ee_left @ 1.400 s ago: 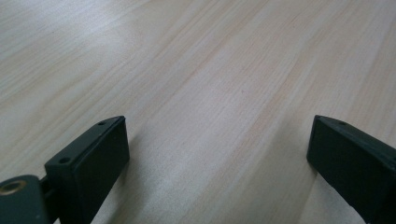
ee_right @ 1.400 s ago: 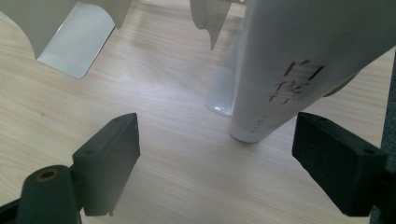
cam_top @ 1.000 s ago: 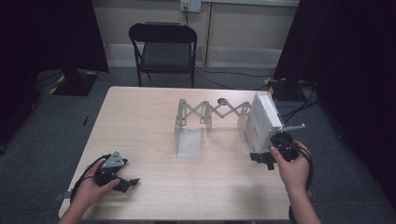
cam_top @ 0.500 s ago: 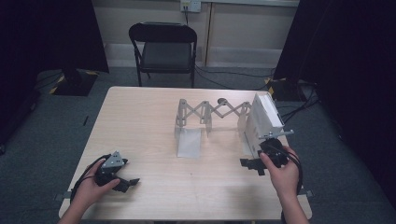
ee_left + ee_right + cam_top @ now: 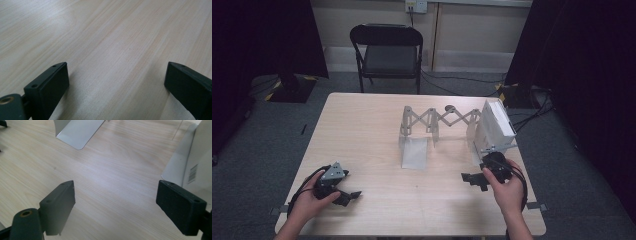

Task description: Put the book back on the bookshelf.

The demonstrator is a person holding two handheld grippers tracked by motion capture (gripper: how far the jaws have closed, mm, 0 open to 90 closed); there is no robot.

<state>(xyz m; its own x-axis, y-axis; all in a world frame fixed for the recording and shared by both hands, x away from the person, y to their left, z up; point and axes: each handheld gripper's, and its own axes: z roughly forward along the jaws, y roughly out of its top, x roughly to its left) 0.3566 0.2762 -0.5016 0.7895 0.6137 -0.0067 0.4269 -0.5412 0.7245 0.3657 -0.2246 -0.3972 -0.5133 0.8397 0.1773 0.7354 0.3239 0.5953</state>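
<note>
In the high view, a grey folding rack [image 5: 447, 120] is seen standing on the table [image 5: 362, 130], past the middle and toward the right edge. It is made of thin crossed bars that open and shut like scissors, with flat plates at the ends, and a white box [image 5: 494, 125] stands at its right end. The rack is judged to be light, hard and a bit wobbly, because its many joints can fold when pushed; its smooth metal may be slippery. A good place to hold it is thought to be a flat end plate, not the thin bars. The right gripper [image 5: 474, 178] is held near the right edge of the table, just in front of the white box, with its jaws wide apart and nothing between them. The left gripper [image 5: 346, 196] rests near the front left corner, well apart from the rack. In the left gripper view, the left gripper [image 5: 117, 87] is seen open over bare wood, a thing too small to tell from above. In the right gripper view, the right gripper [image 5: 115, 207] is seen open and empty, and a flat metal plate [image 5: 80, 131] of the rack and a barcode [image 5: 192, 173] on the white box are shown close up, which the high view is too far off to show.
</note>
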